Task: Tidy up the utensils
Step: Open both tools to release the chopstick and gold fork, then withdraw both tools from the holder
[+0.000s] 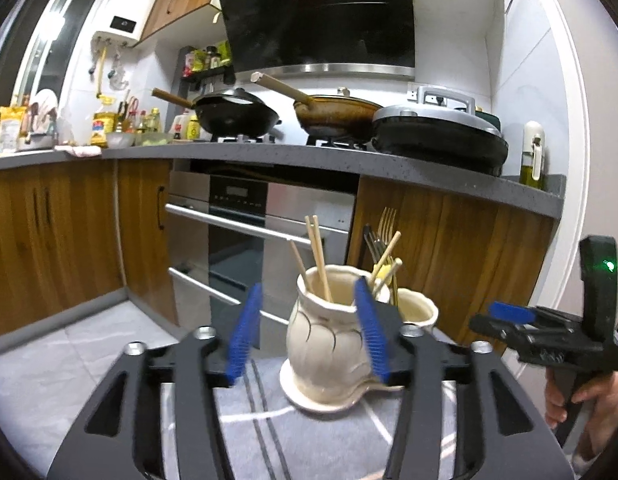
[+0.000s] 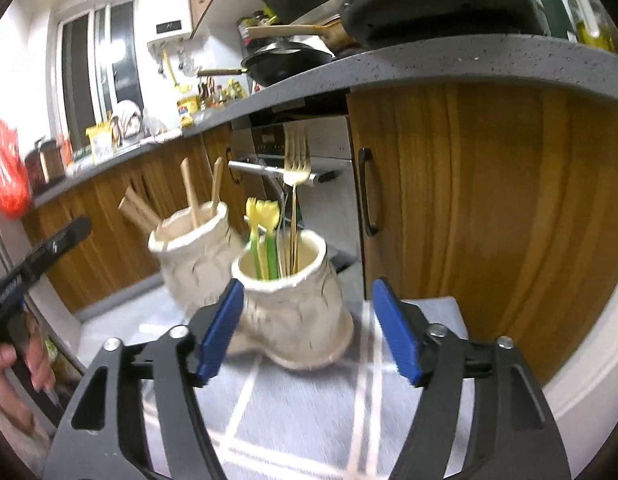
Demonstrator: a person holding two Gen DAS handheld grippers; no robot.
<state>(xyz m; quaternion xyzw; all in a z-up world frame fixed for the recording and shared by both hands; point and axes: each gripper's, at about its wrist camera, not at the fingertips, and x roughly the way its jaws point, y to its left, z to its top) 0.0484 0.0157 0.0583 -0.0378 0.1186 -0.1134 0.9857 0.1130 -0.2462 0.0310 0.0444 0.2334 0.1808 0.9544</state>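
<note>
Two cream ceramic holders stood touching on the grey-clothed surface (image 2: 309,420). The left tool (image 1: 309,332) was open, its pads astride the chopstick holder (image 1: 329,332) without pressing; the right tool (image 2: 309,328) gaped before the fork holder (image 2: 293,312), empty. Any regrasp would best come low and squarely, lest the tall contents tip. Wooden chopsticks (image 1: 319,256) filled one; gold forks (image 2: 296,164) and yellow-green picks (image 2: 263,236) the other.

The left wrist view is taken low and close behind the left gripper (image 1: 309,332), facing the oven (image 1: 245,216). The right wrist view is aimed leftward. Both ceramic holders (image 2: 297,304) are shared.
</note>
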